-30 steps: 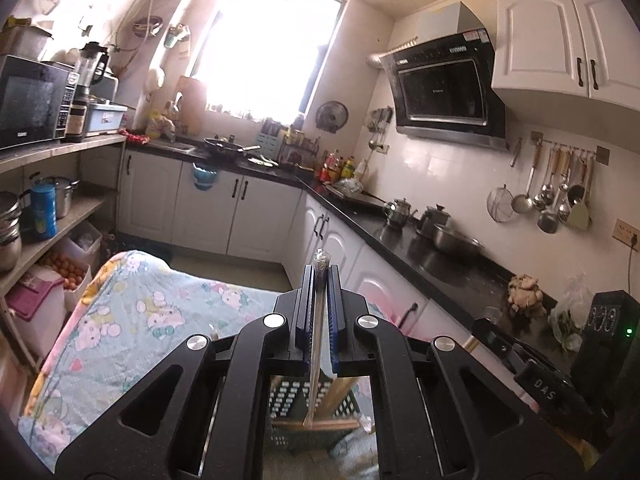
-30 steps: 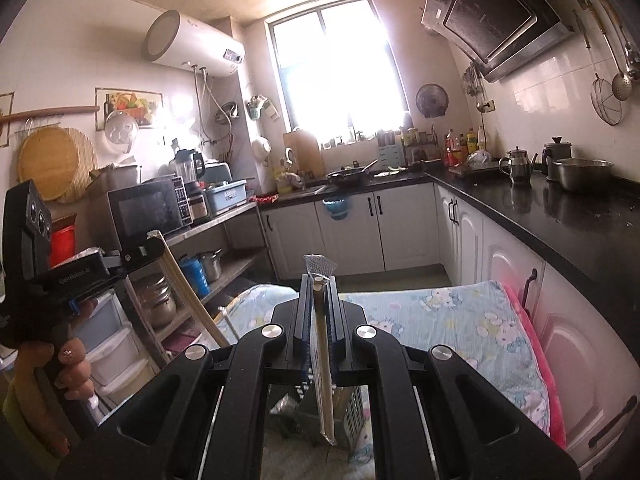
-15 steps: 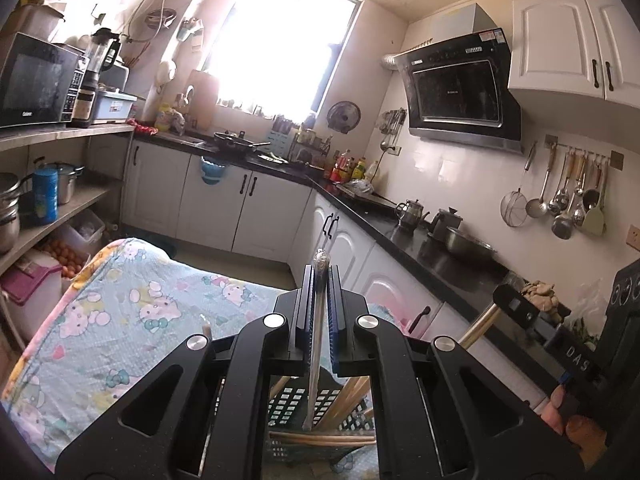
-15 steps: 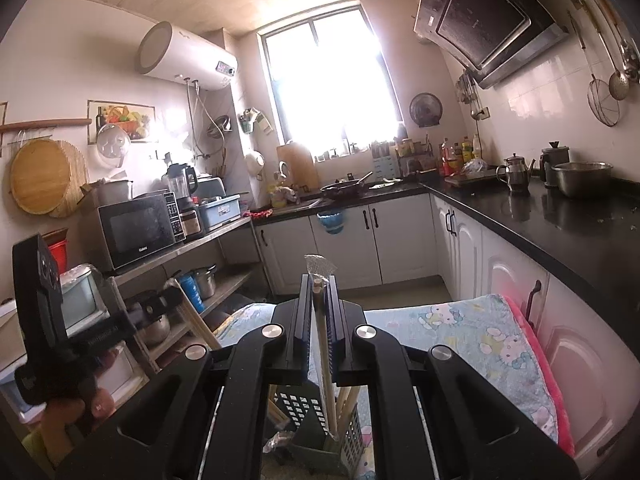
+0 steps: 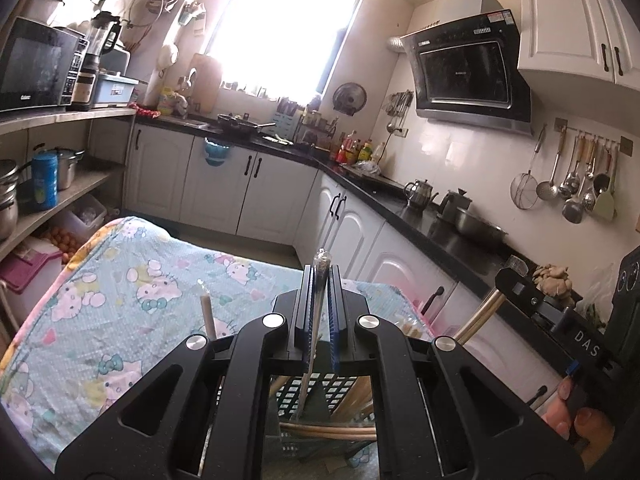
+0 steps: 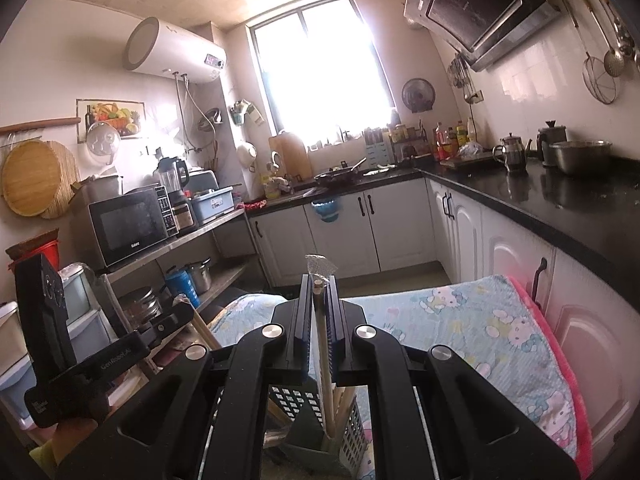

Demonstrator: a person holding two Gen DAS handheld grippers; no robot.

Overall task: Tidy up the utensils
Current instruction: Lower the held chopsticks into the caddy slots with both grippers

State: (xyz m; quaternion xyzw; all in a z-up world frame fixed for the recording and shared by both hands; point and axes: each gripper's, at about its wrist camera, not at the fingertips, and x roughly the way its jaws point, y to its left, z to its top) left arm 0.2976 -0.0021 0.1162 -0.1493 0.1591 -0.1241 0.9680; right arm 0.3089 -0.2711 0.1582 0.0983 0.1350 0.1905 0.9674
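Observation:
My left gripper (image 5: 319,280) is shut on a thin metal utensil (image 5: 310,360) that hangs down into a dark perforated utensil holder (image 5: 320,396) below it. My right gripper (image 6: 319,284) is shut on a wooden chopstick (image 6: 326,380) whose lower end stands inside the same holder (image 6: 304,404). Several wooden utensils lean in the holder. The right gripper also shows at the right of the left wrist view (image 5: 532,300), and the left gripper shows at the left of the right wrist view (image 6: 120,352).
The holder stands on a table with a Hello Kitty cloth (image 5: 120,304). A black countertop (image 6: 560,208) with kettles and a steel bowl runs along the right. Shelves with a microwave (image 6: 128,224) and pots stand at the left. Ladles hang on the wall (image 5: 580,184).
Both grippers have come down toward the holder with their utensils. The lower ends of the metal utensil and the chopstick now sit inside it.

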